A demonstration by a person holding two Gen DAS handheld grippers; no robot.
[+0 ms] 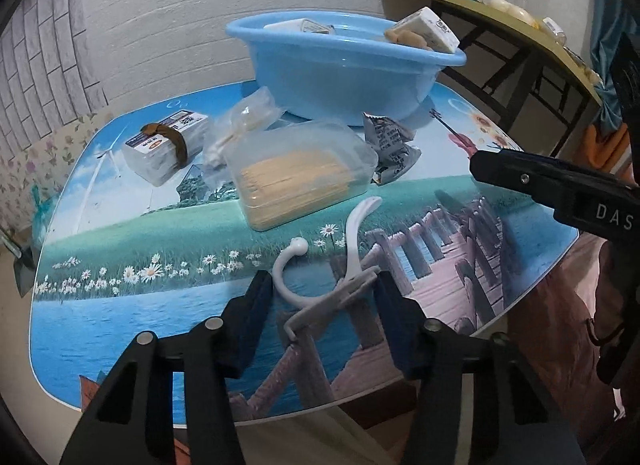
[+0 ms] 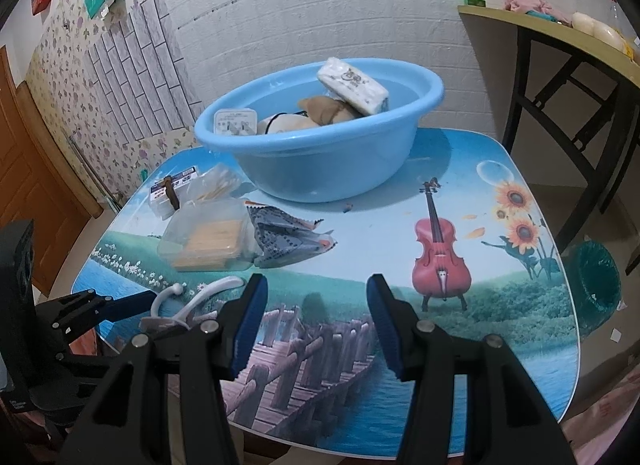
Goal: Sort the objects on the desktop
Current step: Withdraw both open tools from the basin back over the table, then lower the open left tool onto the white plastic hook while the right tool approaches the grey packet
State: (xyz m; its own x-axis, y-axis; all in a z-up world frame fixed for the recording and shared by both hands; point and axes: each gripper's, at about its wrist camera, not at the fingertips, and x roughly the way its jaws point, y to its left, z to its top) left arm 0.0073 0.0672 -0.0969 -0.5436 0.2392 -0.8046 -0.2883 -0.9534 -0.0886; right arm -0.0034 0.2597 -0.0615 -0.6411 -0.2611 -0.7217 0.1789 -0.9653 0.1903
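A white plastic hook (image 1: 352,237) lies on the picture-printed table (image 1: 120,325) near its front edge. My left gripper (image 1: 320,289) is shut on the hook, with a blue pad against each side of its base. Further back are a clear box of wooden sticks (image 1: 296,181), a crumpled foil packet (image 1: 390,145), a bag of cotton swabs (image 1: 244,125) and a banded card bundle (image 1: 168,145). The blue basin (image 2: 320,169) at the back holds a tissue pack (image 2: 354,89) and other items. My right gripper (image 2: 316,293) hovers open and empty over the table's front, right of the hook (image 2: 208,291).
A yellow-topped desk (image 2: 560,37) with black legs stands at the back right. On the floor by the table's right edge is a green bin (image 2: 596,285). A wooden door (image 2: 24,169) is at the far left. The violin print (image 2: 440,249) marks bare tabletop.
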